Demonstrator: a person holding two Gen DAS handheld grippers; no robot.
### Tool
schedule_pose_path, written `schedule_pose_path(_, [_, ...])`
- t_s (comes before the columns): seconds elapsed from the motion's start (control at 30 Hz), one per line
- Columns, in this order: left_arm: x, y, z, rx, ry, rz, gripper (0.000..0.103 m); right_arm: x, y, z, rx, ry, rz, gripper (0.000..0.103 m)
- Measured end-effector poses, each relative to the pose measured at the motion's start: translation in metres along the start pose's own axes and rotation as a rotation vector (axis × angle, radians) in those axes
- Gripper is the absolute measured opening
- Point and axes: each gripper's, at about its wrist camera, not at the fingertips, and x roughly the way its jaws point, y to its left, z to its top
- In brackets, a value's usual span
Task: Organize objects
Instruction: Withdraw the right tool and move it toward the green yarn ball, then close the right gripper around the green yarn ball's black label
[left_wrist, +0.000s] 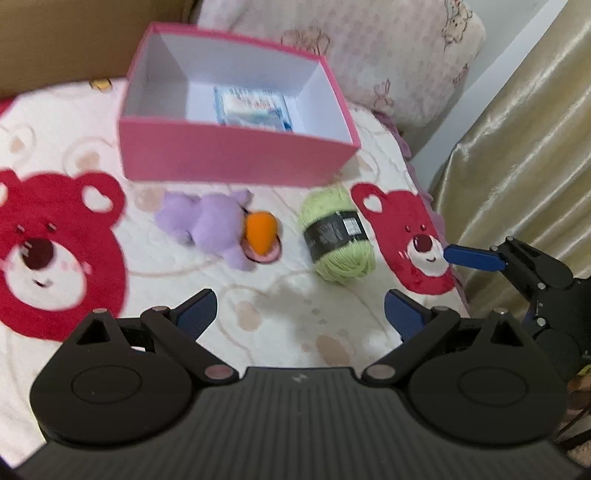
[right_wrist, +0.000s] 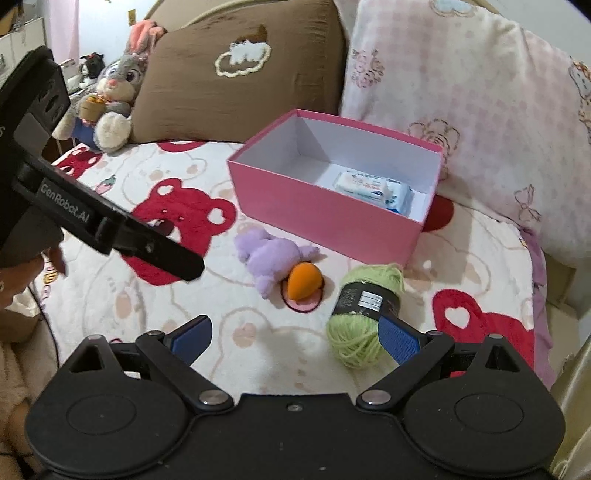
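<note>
Both grippers wide open, holding nothing. Right gripper (right_wrist: 295, 334) low centre; yarn skein (right_wrist: 360, 314) just beside its right finger, lower right. Pink box (right_wrist: 325, 218) upper centre, 1 wipes pack (right_wrist: 373, 188) inside. Advice: shift right, straddle the skein's banded middle, then close.

"GenRobot.AI" stands in pale letters on the left tool's (right_wrist: 110, 225) black body.

The bed (right_wrist: 258, 354) wears a cream cover with red bears; on it sits an open pink box (right_wrist: 325, 214), touching the pink pillow (right_wrist: 461, 92) behind; in front lie a purple plush (right_wrist: 269, 258) with an orange carrot (right_wrist: 303, 282) and, just beside, green yarn (right_wrist: 354, 332); a brown pillow (right_wrist: 240, 92) and a rabbit toy (right_wrist: 110, 107) rest at the head.
</note>
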Motion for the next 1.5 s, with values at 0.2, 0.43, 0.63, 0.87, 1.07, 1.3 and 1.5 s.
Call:
schedule_pose_path(0.2, [0.032,-0.009,0.005,0.005,-0.004,0.020,0.095,0.018,-0.008,-0.010,-0.019,-0.051,-0.046,0.098])
schedule_pose_path(0.43, [0.066,-0.013,0.014,-0.019,-0.067,-0.036,0.095,0.052,-0.025,-0.018,0.007,-0.015,-0.022,0.096])
schedule_pose_path(0.63, [0.101,-0.013,0.013,-0.061,-0.082,-0.067,0.095,0.079,-0.042,-0.034,0.011,-0.006,-0.032,0.094])
schedule_pose_path(0.87, [0.132,-0.013,0.010,-0.132,-0.129,-0.133,0.089,0.090,-0.063,-0.044,0.072,-0.033,0.009,0.093])
schedule_pose_path(1.07, [0.149,-0.017,0.012,-0.117,-0.160,-0.186,0.089,0.095,-0.045,-0.054,-0.068,-0.121,-0.109,0.092])
schedule_pose_path(1.3, [0.161,-0.015,0.014,-0.116,-0.144,-0.187,0.085,0.107,-0.053,-0.057,-0.008,-0.102,-0.107,0.091])
schedule_pose_path(1.5, [0.170,-0.013,0.009,-0.122,-0.147,-0.121,0.079,0.115,-0.062,-0.061,0.037,-0.089,-0.063,0.080])
